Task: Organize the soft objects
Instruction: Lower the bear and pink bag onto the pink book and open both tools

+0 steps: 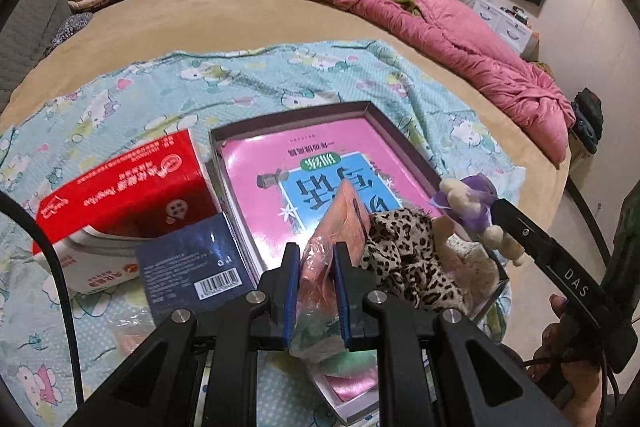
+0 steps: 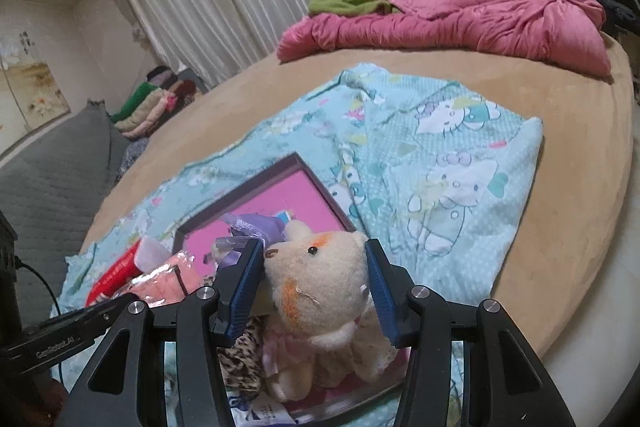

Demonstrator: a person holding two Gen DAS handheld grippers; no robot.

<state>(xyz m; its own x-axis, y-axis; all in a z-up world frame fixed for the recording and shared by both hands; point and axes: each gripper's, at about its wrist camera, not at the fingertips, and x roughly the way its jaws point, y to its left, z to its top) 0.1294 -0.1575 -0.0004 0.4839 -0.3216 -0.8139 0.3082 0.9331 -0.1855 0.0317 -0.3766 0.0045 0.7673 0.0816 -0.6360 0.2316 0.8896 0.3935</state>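
Toys are going into the box (image 1: 366, 105) on the bed so they stay together. Left hand-held gripper (image 1: 316, 291) is squeezing a pink packet (image 1: 320, 267) tight over it. Right hand-held gripper (image 2: 314, 291) is hugging a teddy bear (image 2: 320, 279) over it too.

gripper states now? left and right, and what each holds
Left gripper: shut on the pink plastic packet.
Right gripper: closed around the cream plush toy, holding it by the head.
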